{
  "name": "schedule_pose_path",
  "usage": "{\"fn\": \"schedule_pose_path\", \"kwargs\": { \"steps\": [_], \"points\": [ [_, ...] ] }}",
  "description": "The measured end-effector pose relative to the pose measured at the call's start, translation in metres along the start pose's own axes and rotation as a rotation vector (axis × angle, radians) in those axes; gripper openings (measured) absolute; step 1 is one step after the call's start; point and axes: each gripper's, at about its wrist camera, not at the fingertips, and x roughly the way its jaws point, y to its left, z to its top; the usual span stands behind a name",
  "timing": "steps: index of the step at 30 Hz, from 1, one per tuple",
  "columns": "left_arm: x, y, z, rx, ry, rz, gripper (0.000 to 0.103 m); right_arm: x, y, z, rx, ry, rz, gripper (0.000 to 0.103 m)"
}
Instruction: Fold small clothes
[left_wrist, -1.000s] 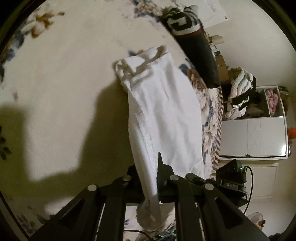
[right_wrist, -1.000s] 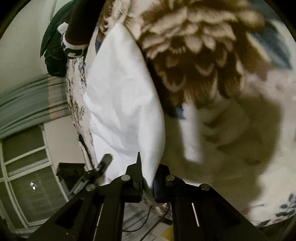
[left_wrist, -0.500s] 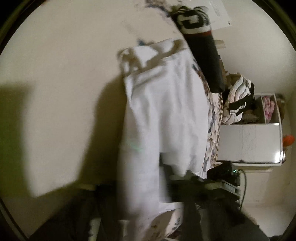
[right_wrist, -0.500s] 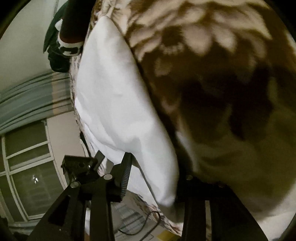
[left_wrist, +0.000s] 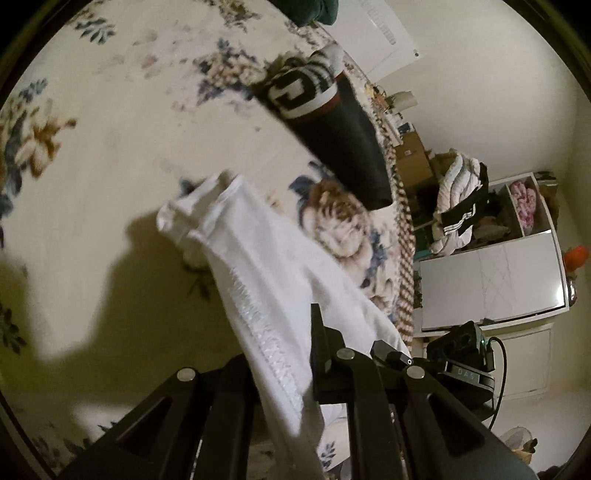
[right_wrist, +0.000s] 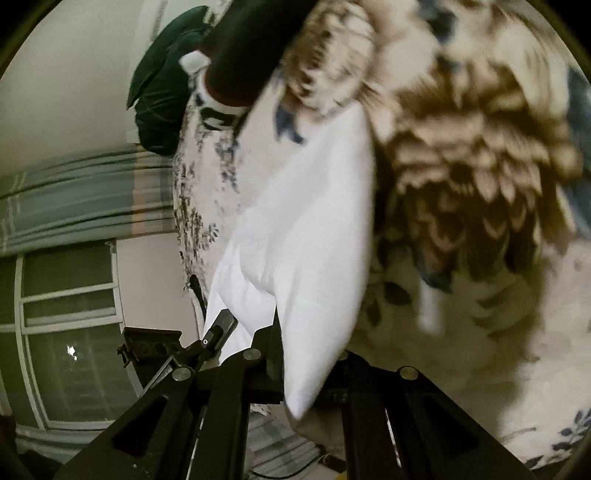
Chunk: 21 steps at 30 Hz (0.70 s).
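A small white garment (left_wrist: 266, 280) hangs stretched above the floral bedspread (left_wrist: 110, 155). My left gripper (left_wrist: 291, 373) is shut on its near edge, beside a stitched hem. In the right wrist view the same white garment (right_wrist: 314, 258) runs up from my right gripper (right_wrist: 306, 369), which is shut on its other edge. The far end of the garment is bunched and hangs just above or on the bed. A black garment with a striped band (left_wrist: 332, 125) lies further along the bed, and it also shows in the right wrist view (right_wrist: 243, 48).
A dark green item (right_wrist: 162, 96) lies at the bed's far end. A white cabinet (left_wrist: 491, 280) with piled clothes (left_wrist: 461, 199) stands beside the bed. A black device with a cable (left_wrist: 465, 354) sits below it. A window and striped curtain (right_wrist: 74, 192) are on the other side.
Both grippers have lifted and pulled back with the white garment, so more of the bedspread shows. The garment now hangs tauter between them.
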Motion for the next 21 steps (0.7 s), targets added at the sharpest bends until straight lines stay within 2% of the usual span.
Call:
{"fn": "schedule_pose_path", "kwargs": {
  "steps": [4,5,11,14,18,21],
  "points": [
    [-0.006,-0.022,0.021,0.017,-0.018,-0.019,0.006,-0.011,0.031,0.011,-0.029,-0.019,0.013,0.008],
    [-0.007,-0.027,0.028,0.021,-0.023,-0.025,0.006,-0.014,0.055,0.02,-0.05,-0.032,0.015,0.008],
    [-0.012,-0.074,0.084,0.08,-0.064,-0.067,0.006,-0.034,0.103,0.049,-0.106,-0.074,0.03,0.008],
    [-0.012,-0.104,0.123,0.126,-0.099,-0.092,0.006,-0.046,0.138,0.078,-0.148,-0.114,0.041,0.008],
    [-0.005,-0.154,0.191,0.194,-0.154,-0.12,0.006,-0.063,0.185,0.123,-0.194,-0.177,0.073,0.008],
    [0.006,-0.187,0.24,0.249,-0.184,-0.134,0.006,-0.073,0.231,0.171,-0.252,-0.232,0.098,0.008]
  ]
}}
